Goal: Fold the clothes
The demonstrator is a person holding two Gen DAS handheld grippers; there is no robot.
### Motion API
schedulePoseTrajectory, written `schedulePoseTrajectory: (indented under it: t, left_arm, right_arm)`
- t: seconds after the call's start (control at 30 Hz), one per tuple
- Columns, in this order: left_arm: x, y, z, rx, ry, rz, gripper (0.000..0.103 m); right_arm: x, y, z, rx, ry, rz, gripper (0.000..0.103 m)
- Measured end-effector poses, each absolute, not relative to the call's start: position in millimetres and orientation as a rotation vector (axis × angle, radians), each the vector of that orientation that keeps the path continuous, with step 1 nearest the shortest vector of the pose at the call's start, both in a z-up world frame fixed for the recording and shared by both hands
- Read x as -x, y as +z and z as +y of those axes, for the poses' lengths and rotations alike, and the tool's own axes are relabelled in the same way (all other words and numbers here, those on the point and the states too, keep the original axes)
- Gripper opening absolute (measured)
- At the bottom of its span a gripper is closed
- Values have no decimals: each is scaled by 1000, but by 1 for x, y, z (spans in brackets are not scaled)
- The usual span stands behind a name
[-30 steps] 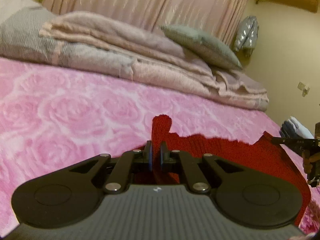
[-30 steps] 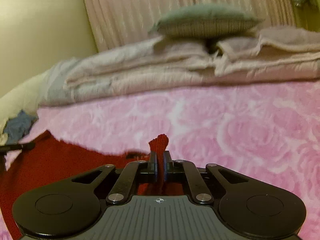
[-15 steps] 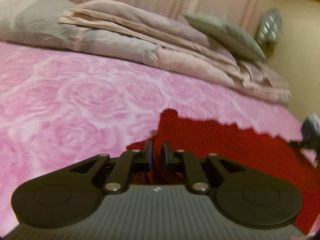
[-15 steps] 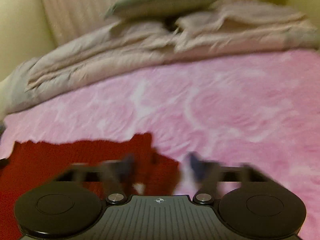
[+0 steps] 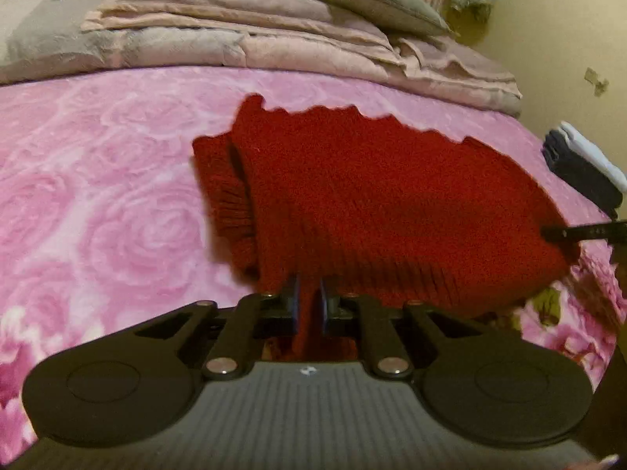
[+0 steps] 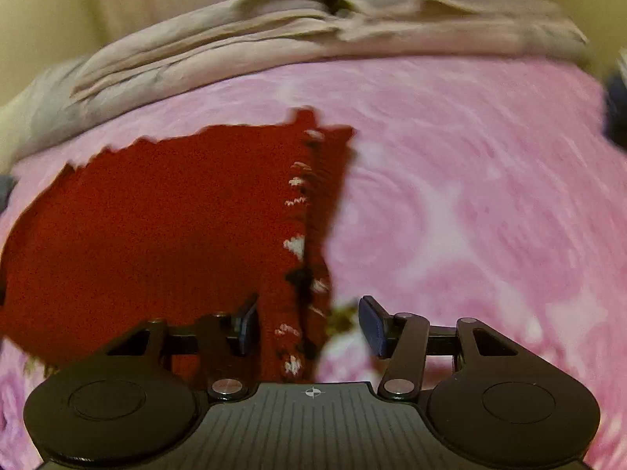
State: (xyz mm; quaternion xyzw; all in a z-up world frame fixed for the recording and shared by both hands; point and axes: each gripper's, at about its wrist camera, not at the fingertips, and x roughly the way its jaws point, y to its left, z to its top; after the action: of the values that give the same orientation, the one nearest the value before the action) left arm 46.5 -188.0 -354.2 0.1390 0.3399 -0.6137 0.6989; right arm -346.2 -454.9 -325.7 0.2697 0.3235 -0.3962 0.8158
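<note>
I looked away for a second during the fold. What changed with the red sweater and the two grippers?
The right gripper let go of the red sweater; its jaws stand apart, now closing. The sweater's pinched edge was drawn toward the cameras, so it lies spread on the pink bedspread. The left gripper still pinches the hem.

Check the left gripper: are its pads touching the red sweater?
Touching. The left wrist view shows the left gripper with a fold of the red sweater pinched between its nearly closed pads, no gap visible.
</note>
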Motion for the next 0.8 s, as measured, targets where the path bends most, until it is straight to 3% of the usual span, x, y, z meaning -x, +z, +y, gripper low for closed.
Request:
schedulePoseTrajectory:
  t: [0.17,0.33,0.37,0.4,0.43,0.8]
  left_arm:
    - [-38,-336,-170,-236,-1312,763,10]
    - [-26,-339,-169,-286,-1183,838,13]
    - [-20,-331,-166,-297,-1152,821,13]
    - [-14,-325,-162,-311,-1124,809,13]
    - [-7,-319,-158,-328,-1099,804,13]
    - [45,-298,-126,-428,-966,862,23]
  right_arm:
    - [365,-306,-429,-602,-845,588,52]
    - [365,-319,-428,-721,-911,650,53]
    - [366,-314,-424,-733,-927,636,60]
    - [367,-308,-417,-738,-939,627,73]
    - [368,-303,-408,-746,-928,611,77]
    - [409,-292,-347,-1062,-879,445,77]
